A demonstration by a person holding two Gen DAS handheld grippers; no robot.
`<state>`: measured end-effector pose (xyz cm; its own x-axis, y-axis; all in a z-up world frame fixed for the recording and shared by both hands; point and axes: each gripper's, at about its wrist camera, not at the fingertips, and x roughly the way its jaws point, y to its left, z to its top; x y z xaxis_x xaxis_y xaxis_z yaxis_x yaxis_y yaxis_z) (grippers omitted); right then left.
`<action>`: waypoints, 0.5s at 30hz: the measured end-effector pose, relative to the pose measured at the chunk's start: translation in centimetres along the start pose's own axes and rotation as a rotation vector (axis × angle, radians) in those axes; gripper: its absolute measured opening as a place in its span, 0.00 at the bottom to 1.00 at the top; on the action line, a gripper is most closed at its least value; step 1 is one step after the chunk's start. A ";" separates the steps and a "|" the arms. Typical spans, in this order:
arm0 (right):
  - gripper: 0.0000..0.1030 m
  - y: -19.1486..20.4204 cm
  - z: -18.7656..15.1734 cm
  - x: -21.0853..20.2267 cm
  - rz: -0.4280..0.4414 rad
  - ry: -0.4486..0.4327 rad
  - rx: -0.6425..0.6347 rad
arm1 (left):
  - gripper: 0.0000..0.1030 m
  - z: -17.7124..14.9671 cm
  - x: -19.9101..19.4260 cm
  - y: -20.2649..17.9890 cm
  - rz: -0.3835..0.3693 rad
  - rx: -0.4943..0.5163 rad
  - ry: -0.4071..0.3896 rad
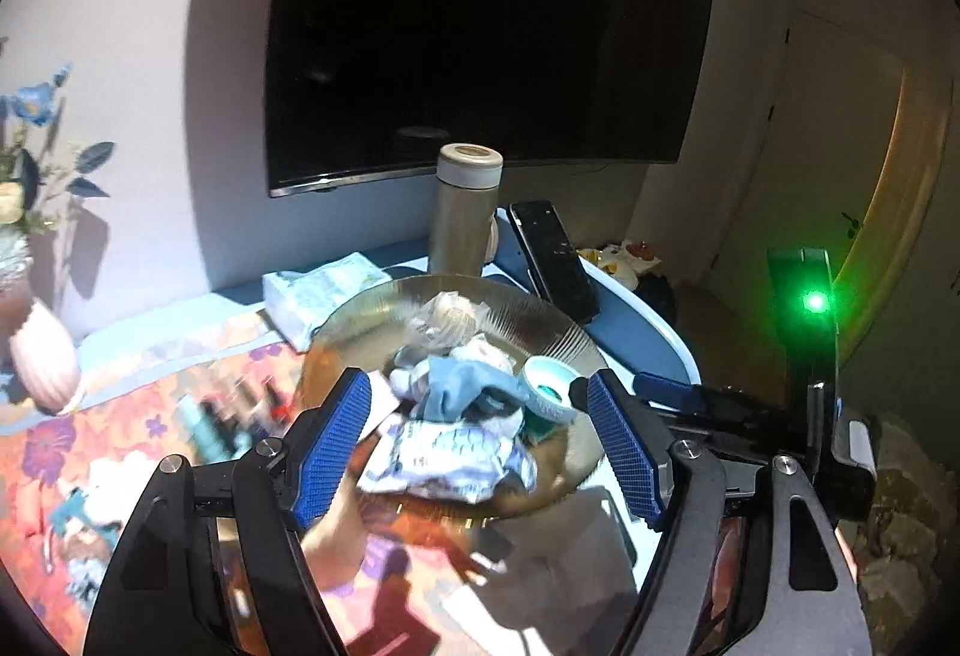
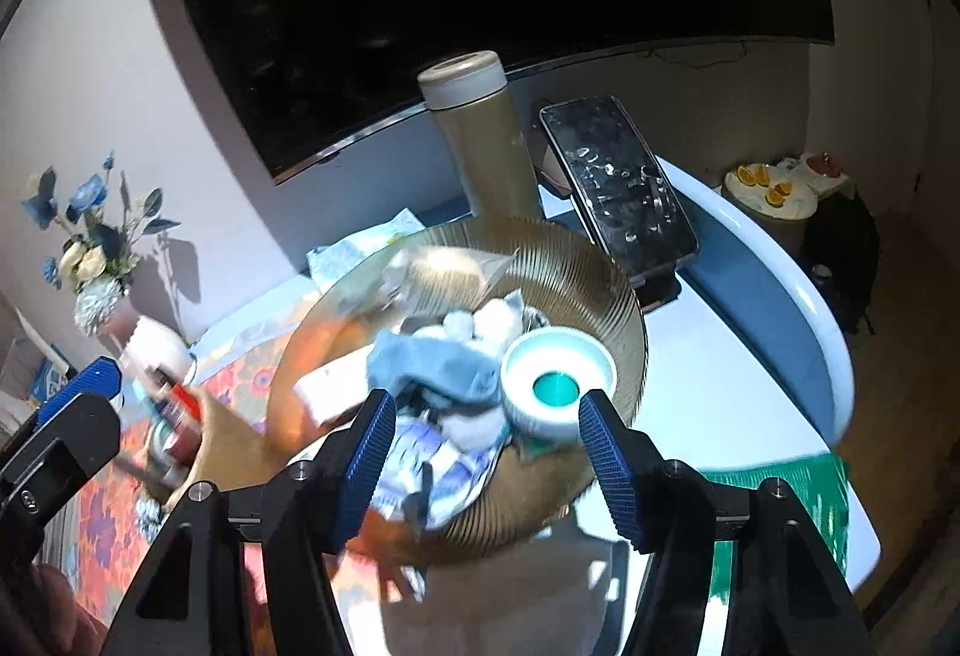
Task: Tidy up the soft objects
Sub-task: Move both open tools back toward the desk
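A ribbed amber glass plate (image 1: 372,308) (image 2: 600,284) holds a pile of soft things: a blue cloth (image 1: 462,386) (image 2: 432,362), a crumpled printed packet (image 1: 444,455) (image 2: 444,476), white cotton pieces (image 2: 480,323) and a clear bag (image 1: 447,320). A white cap with a teal centre (image 1: 549,392) (image 2: 558,374) lies at the pile's right. My left gripper (image 1: 477,380) hangs open over the plate's near side, the pile showing between its blue pads. My right gripper (image 2: 487,398) is open too, its right fingertip close by the cap. Nothing is held.
A beige flask (image 1: 465,212) and a phone on a stand (image 1: 552,254) rise behind the plate, under a dark screen. A tissue pack (image 1: 318,296) lies to the left. Small bottles lie blurred on the floral cloth (image 1: 120,446). A green cloth (image 2: 780,482) hangs at the table's right edge.
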<state>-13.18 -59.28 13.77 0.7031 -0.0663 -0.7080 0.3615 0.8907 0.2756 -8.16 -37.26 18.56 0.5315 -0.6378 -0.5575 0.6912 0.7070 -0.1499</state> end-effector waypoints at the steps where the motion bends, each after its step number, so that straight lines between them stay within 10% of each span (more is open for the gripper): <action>1: 0.60 0.4 -0.4 -0.5 -0.001 -0.001 -0.008 | 0.71 -0.5 -0.7 0.0 0.018 0.004 0.002; 15: 0.61 6.6 -7.5 -1.8 0.030 0.082 -0.093 | 0.71 -6.7 -6.4 4.0 0.195 -0.032 0.050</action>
<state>-16.63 -49.92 12.00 0.6586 -0.0053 -0.7524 0.2802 0.9298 0.2387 -12.09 -28.27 16.01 0.6279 -0.4725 -0.6184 0.5615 0.8252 -0.0604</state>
